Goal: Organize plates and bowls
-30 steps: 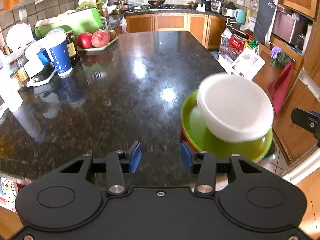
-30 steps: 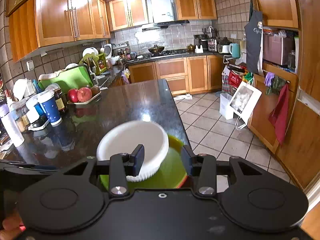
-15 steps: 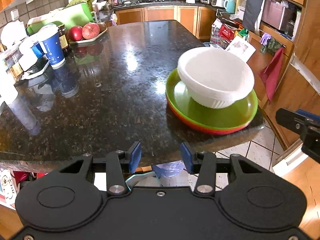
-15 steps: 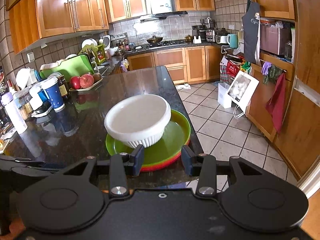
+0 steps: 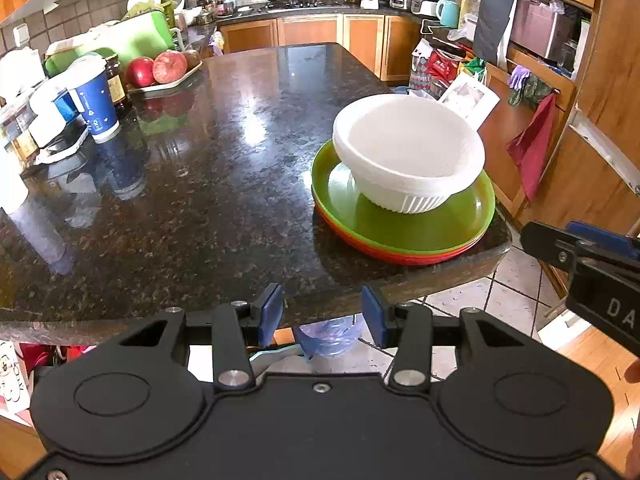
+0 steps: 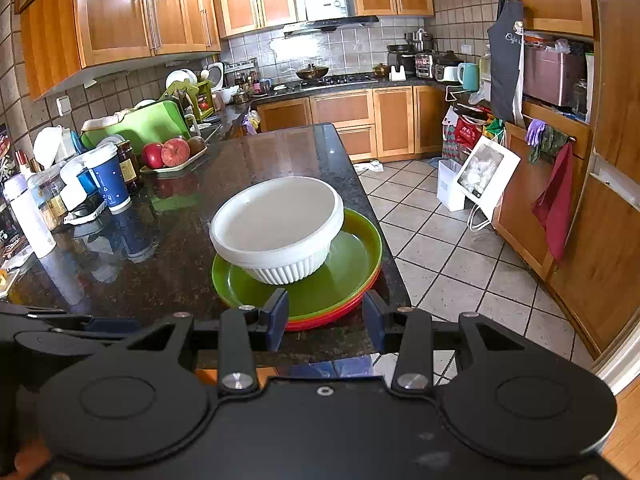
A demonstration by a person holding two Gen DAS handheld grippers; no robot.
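A white ribbed bowl (image 5: 408, 152) (image 6: 280, 220) sits on a green plate (image 5: 420, 224) (image 6: 344, 276), which lies on an orange-red plate (image 5: 400, 256) (image 6: 320, 320). The stack rests at the near right corner of the black granite counter (image 5: 200, 184) (image 6: 168, 264). My left gripper (image 5: 322, 314) hangs open just off the counter's front edge, left of the stack, nothing between its blue pads. My right gripper (image 6: 326, 316) stands open in front of the stack, clear of the plates. In the left wrist view the right gripper's finger (image 5: 580, 244) shows at the right.
A blue paper cup (image 5: 94, 104) (image 6: 108, 180), jars and a white bottle (image 6: 30, 216) crowd the counter's left side. A tray of apples (image 5: 160, 68) (image 6: 170, 154) and a green cutting board (image 6: 136, 124) lie behind. Tiled floor (image 6: 460, 248) and wooden cabinets are to the right.
The bowl, tilted and blurred a second ago, now rests still on the green plate. Both grippers have drawn back from the stack toward the counter's front edge.
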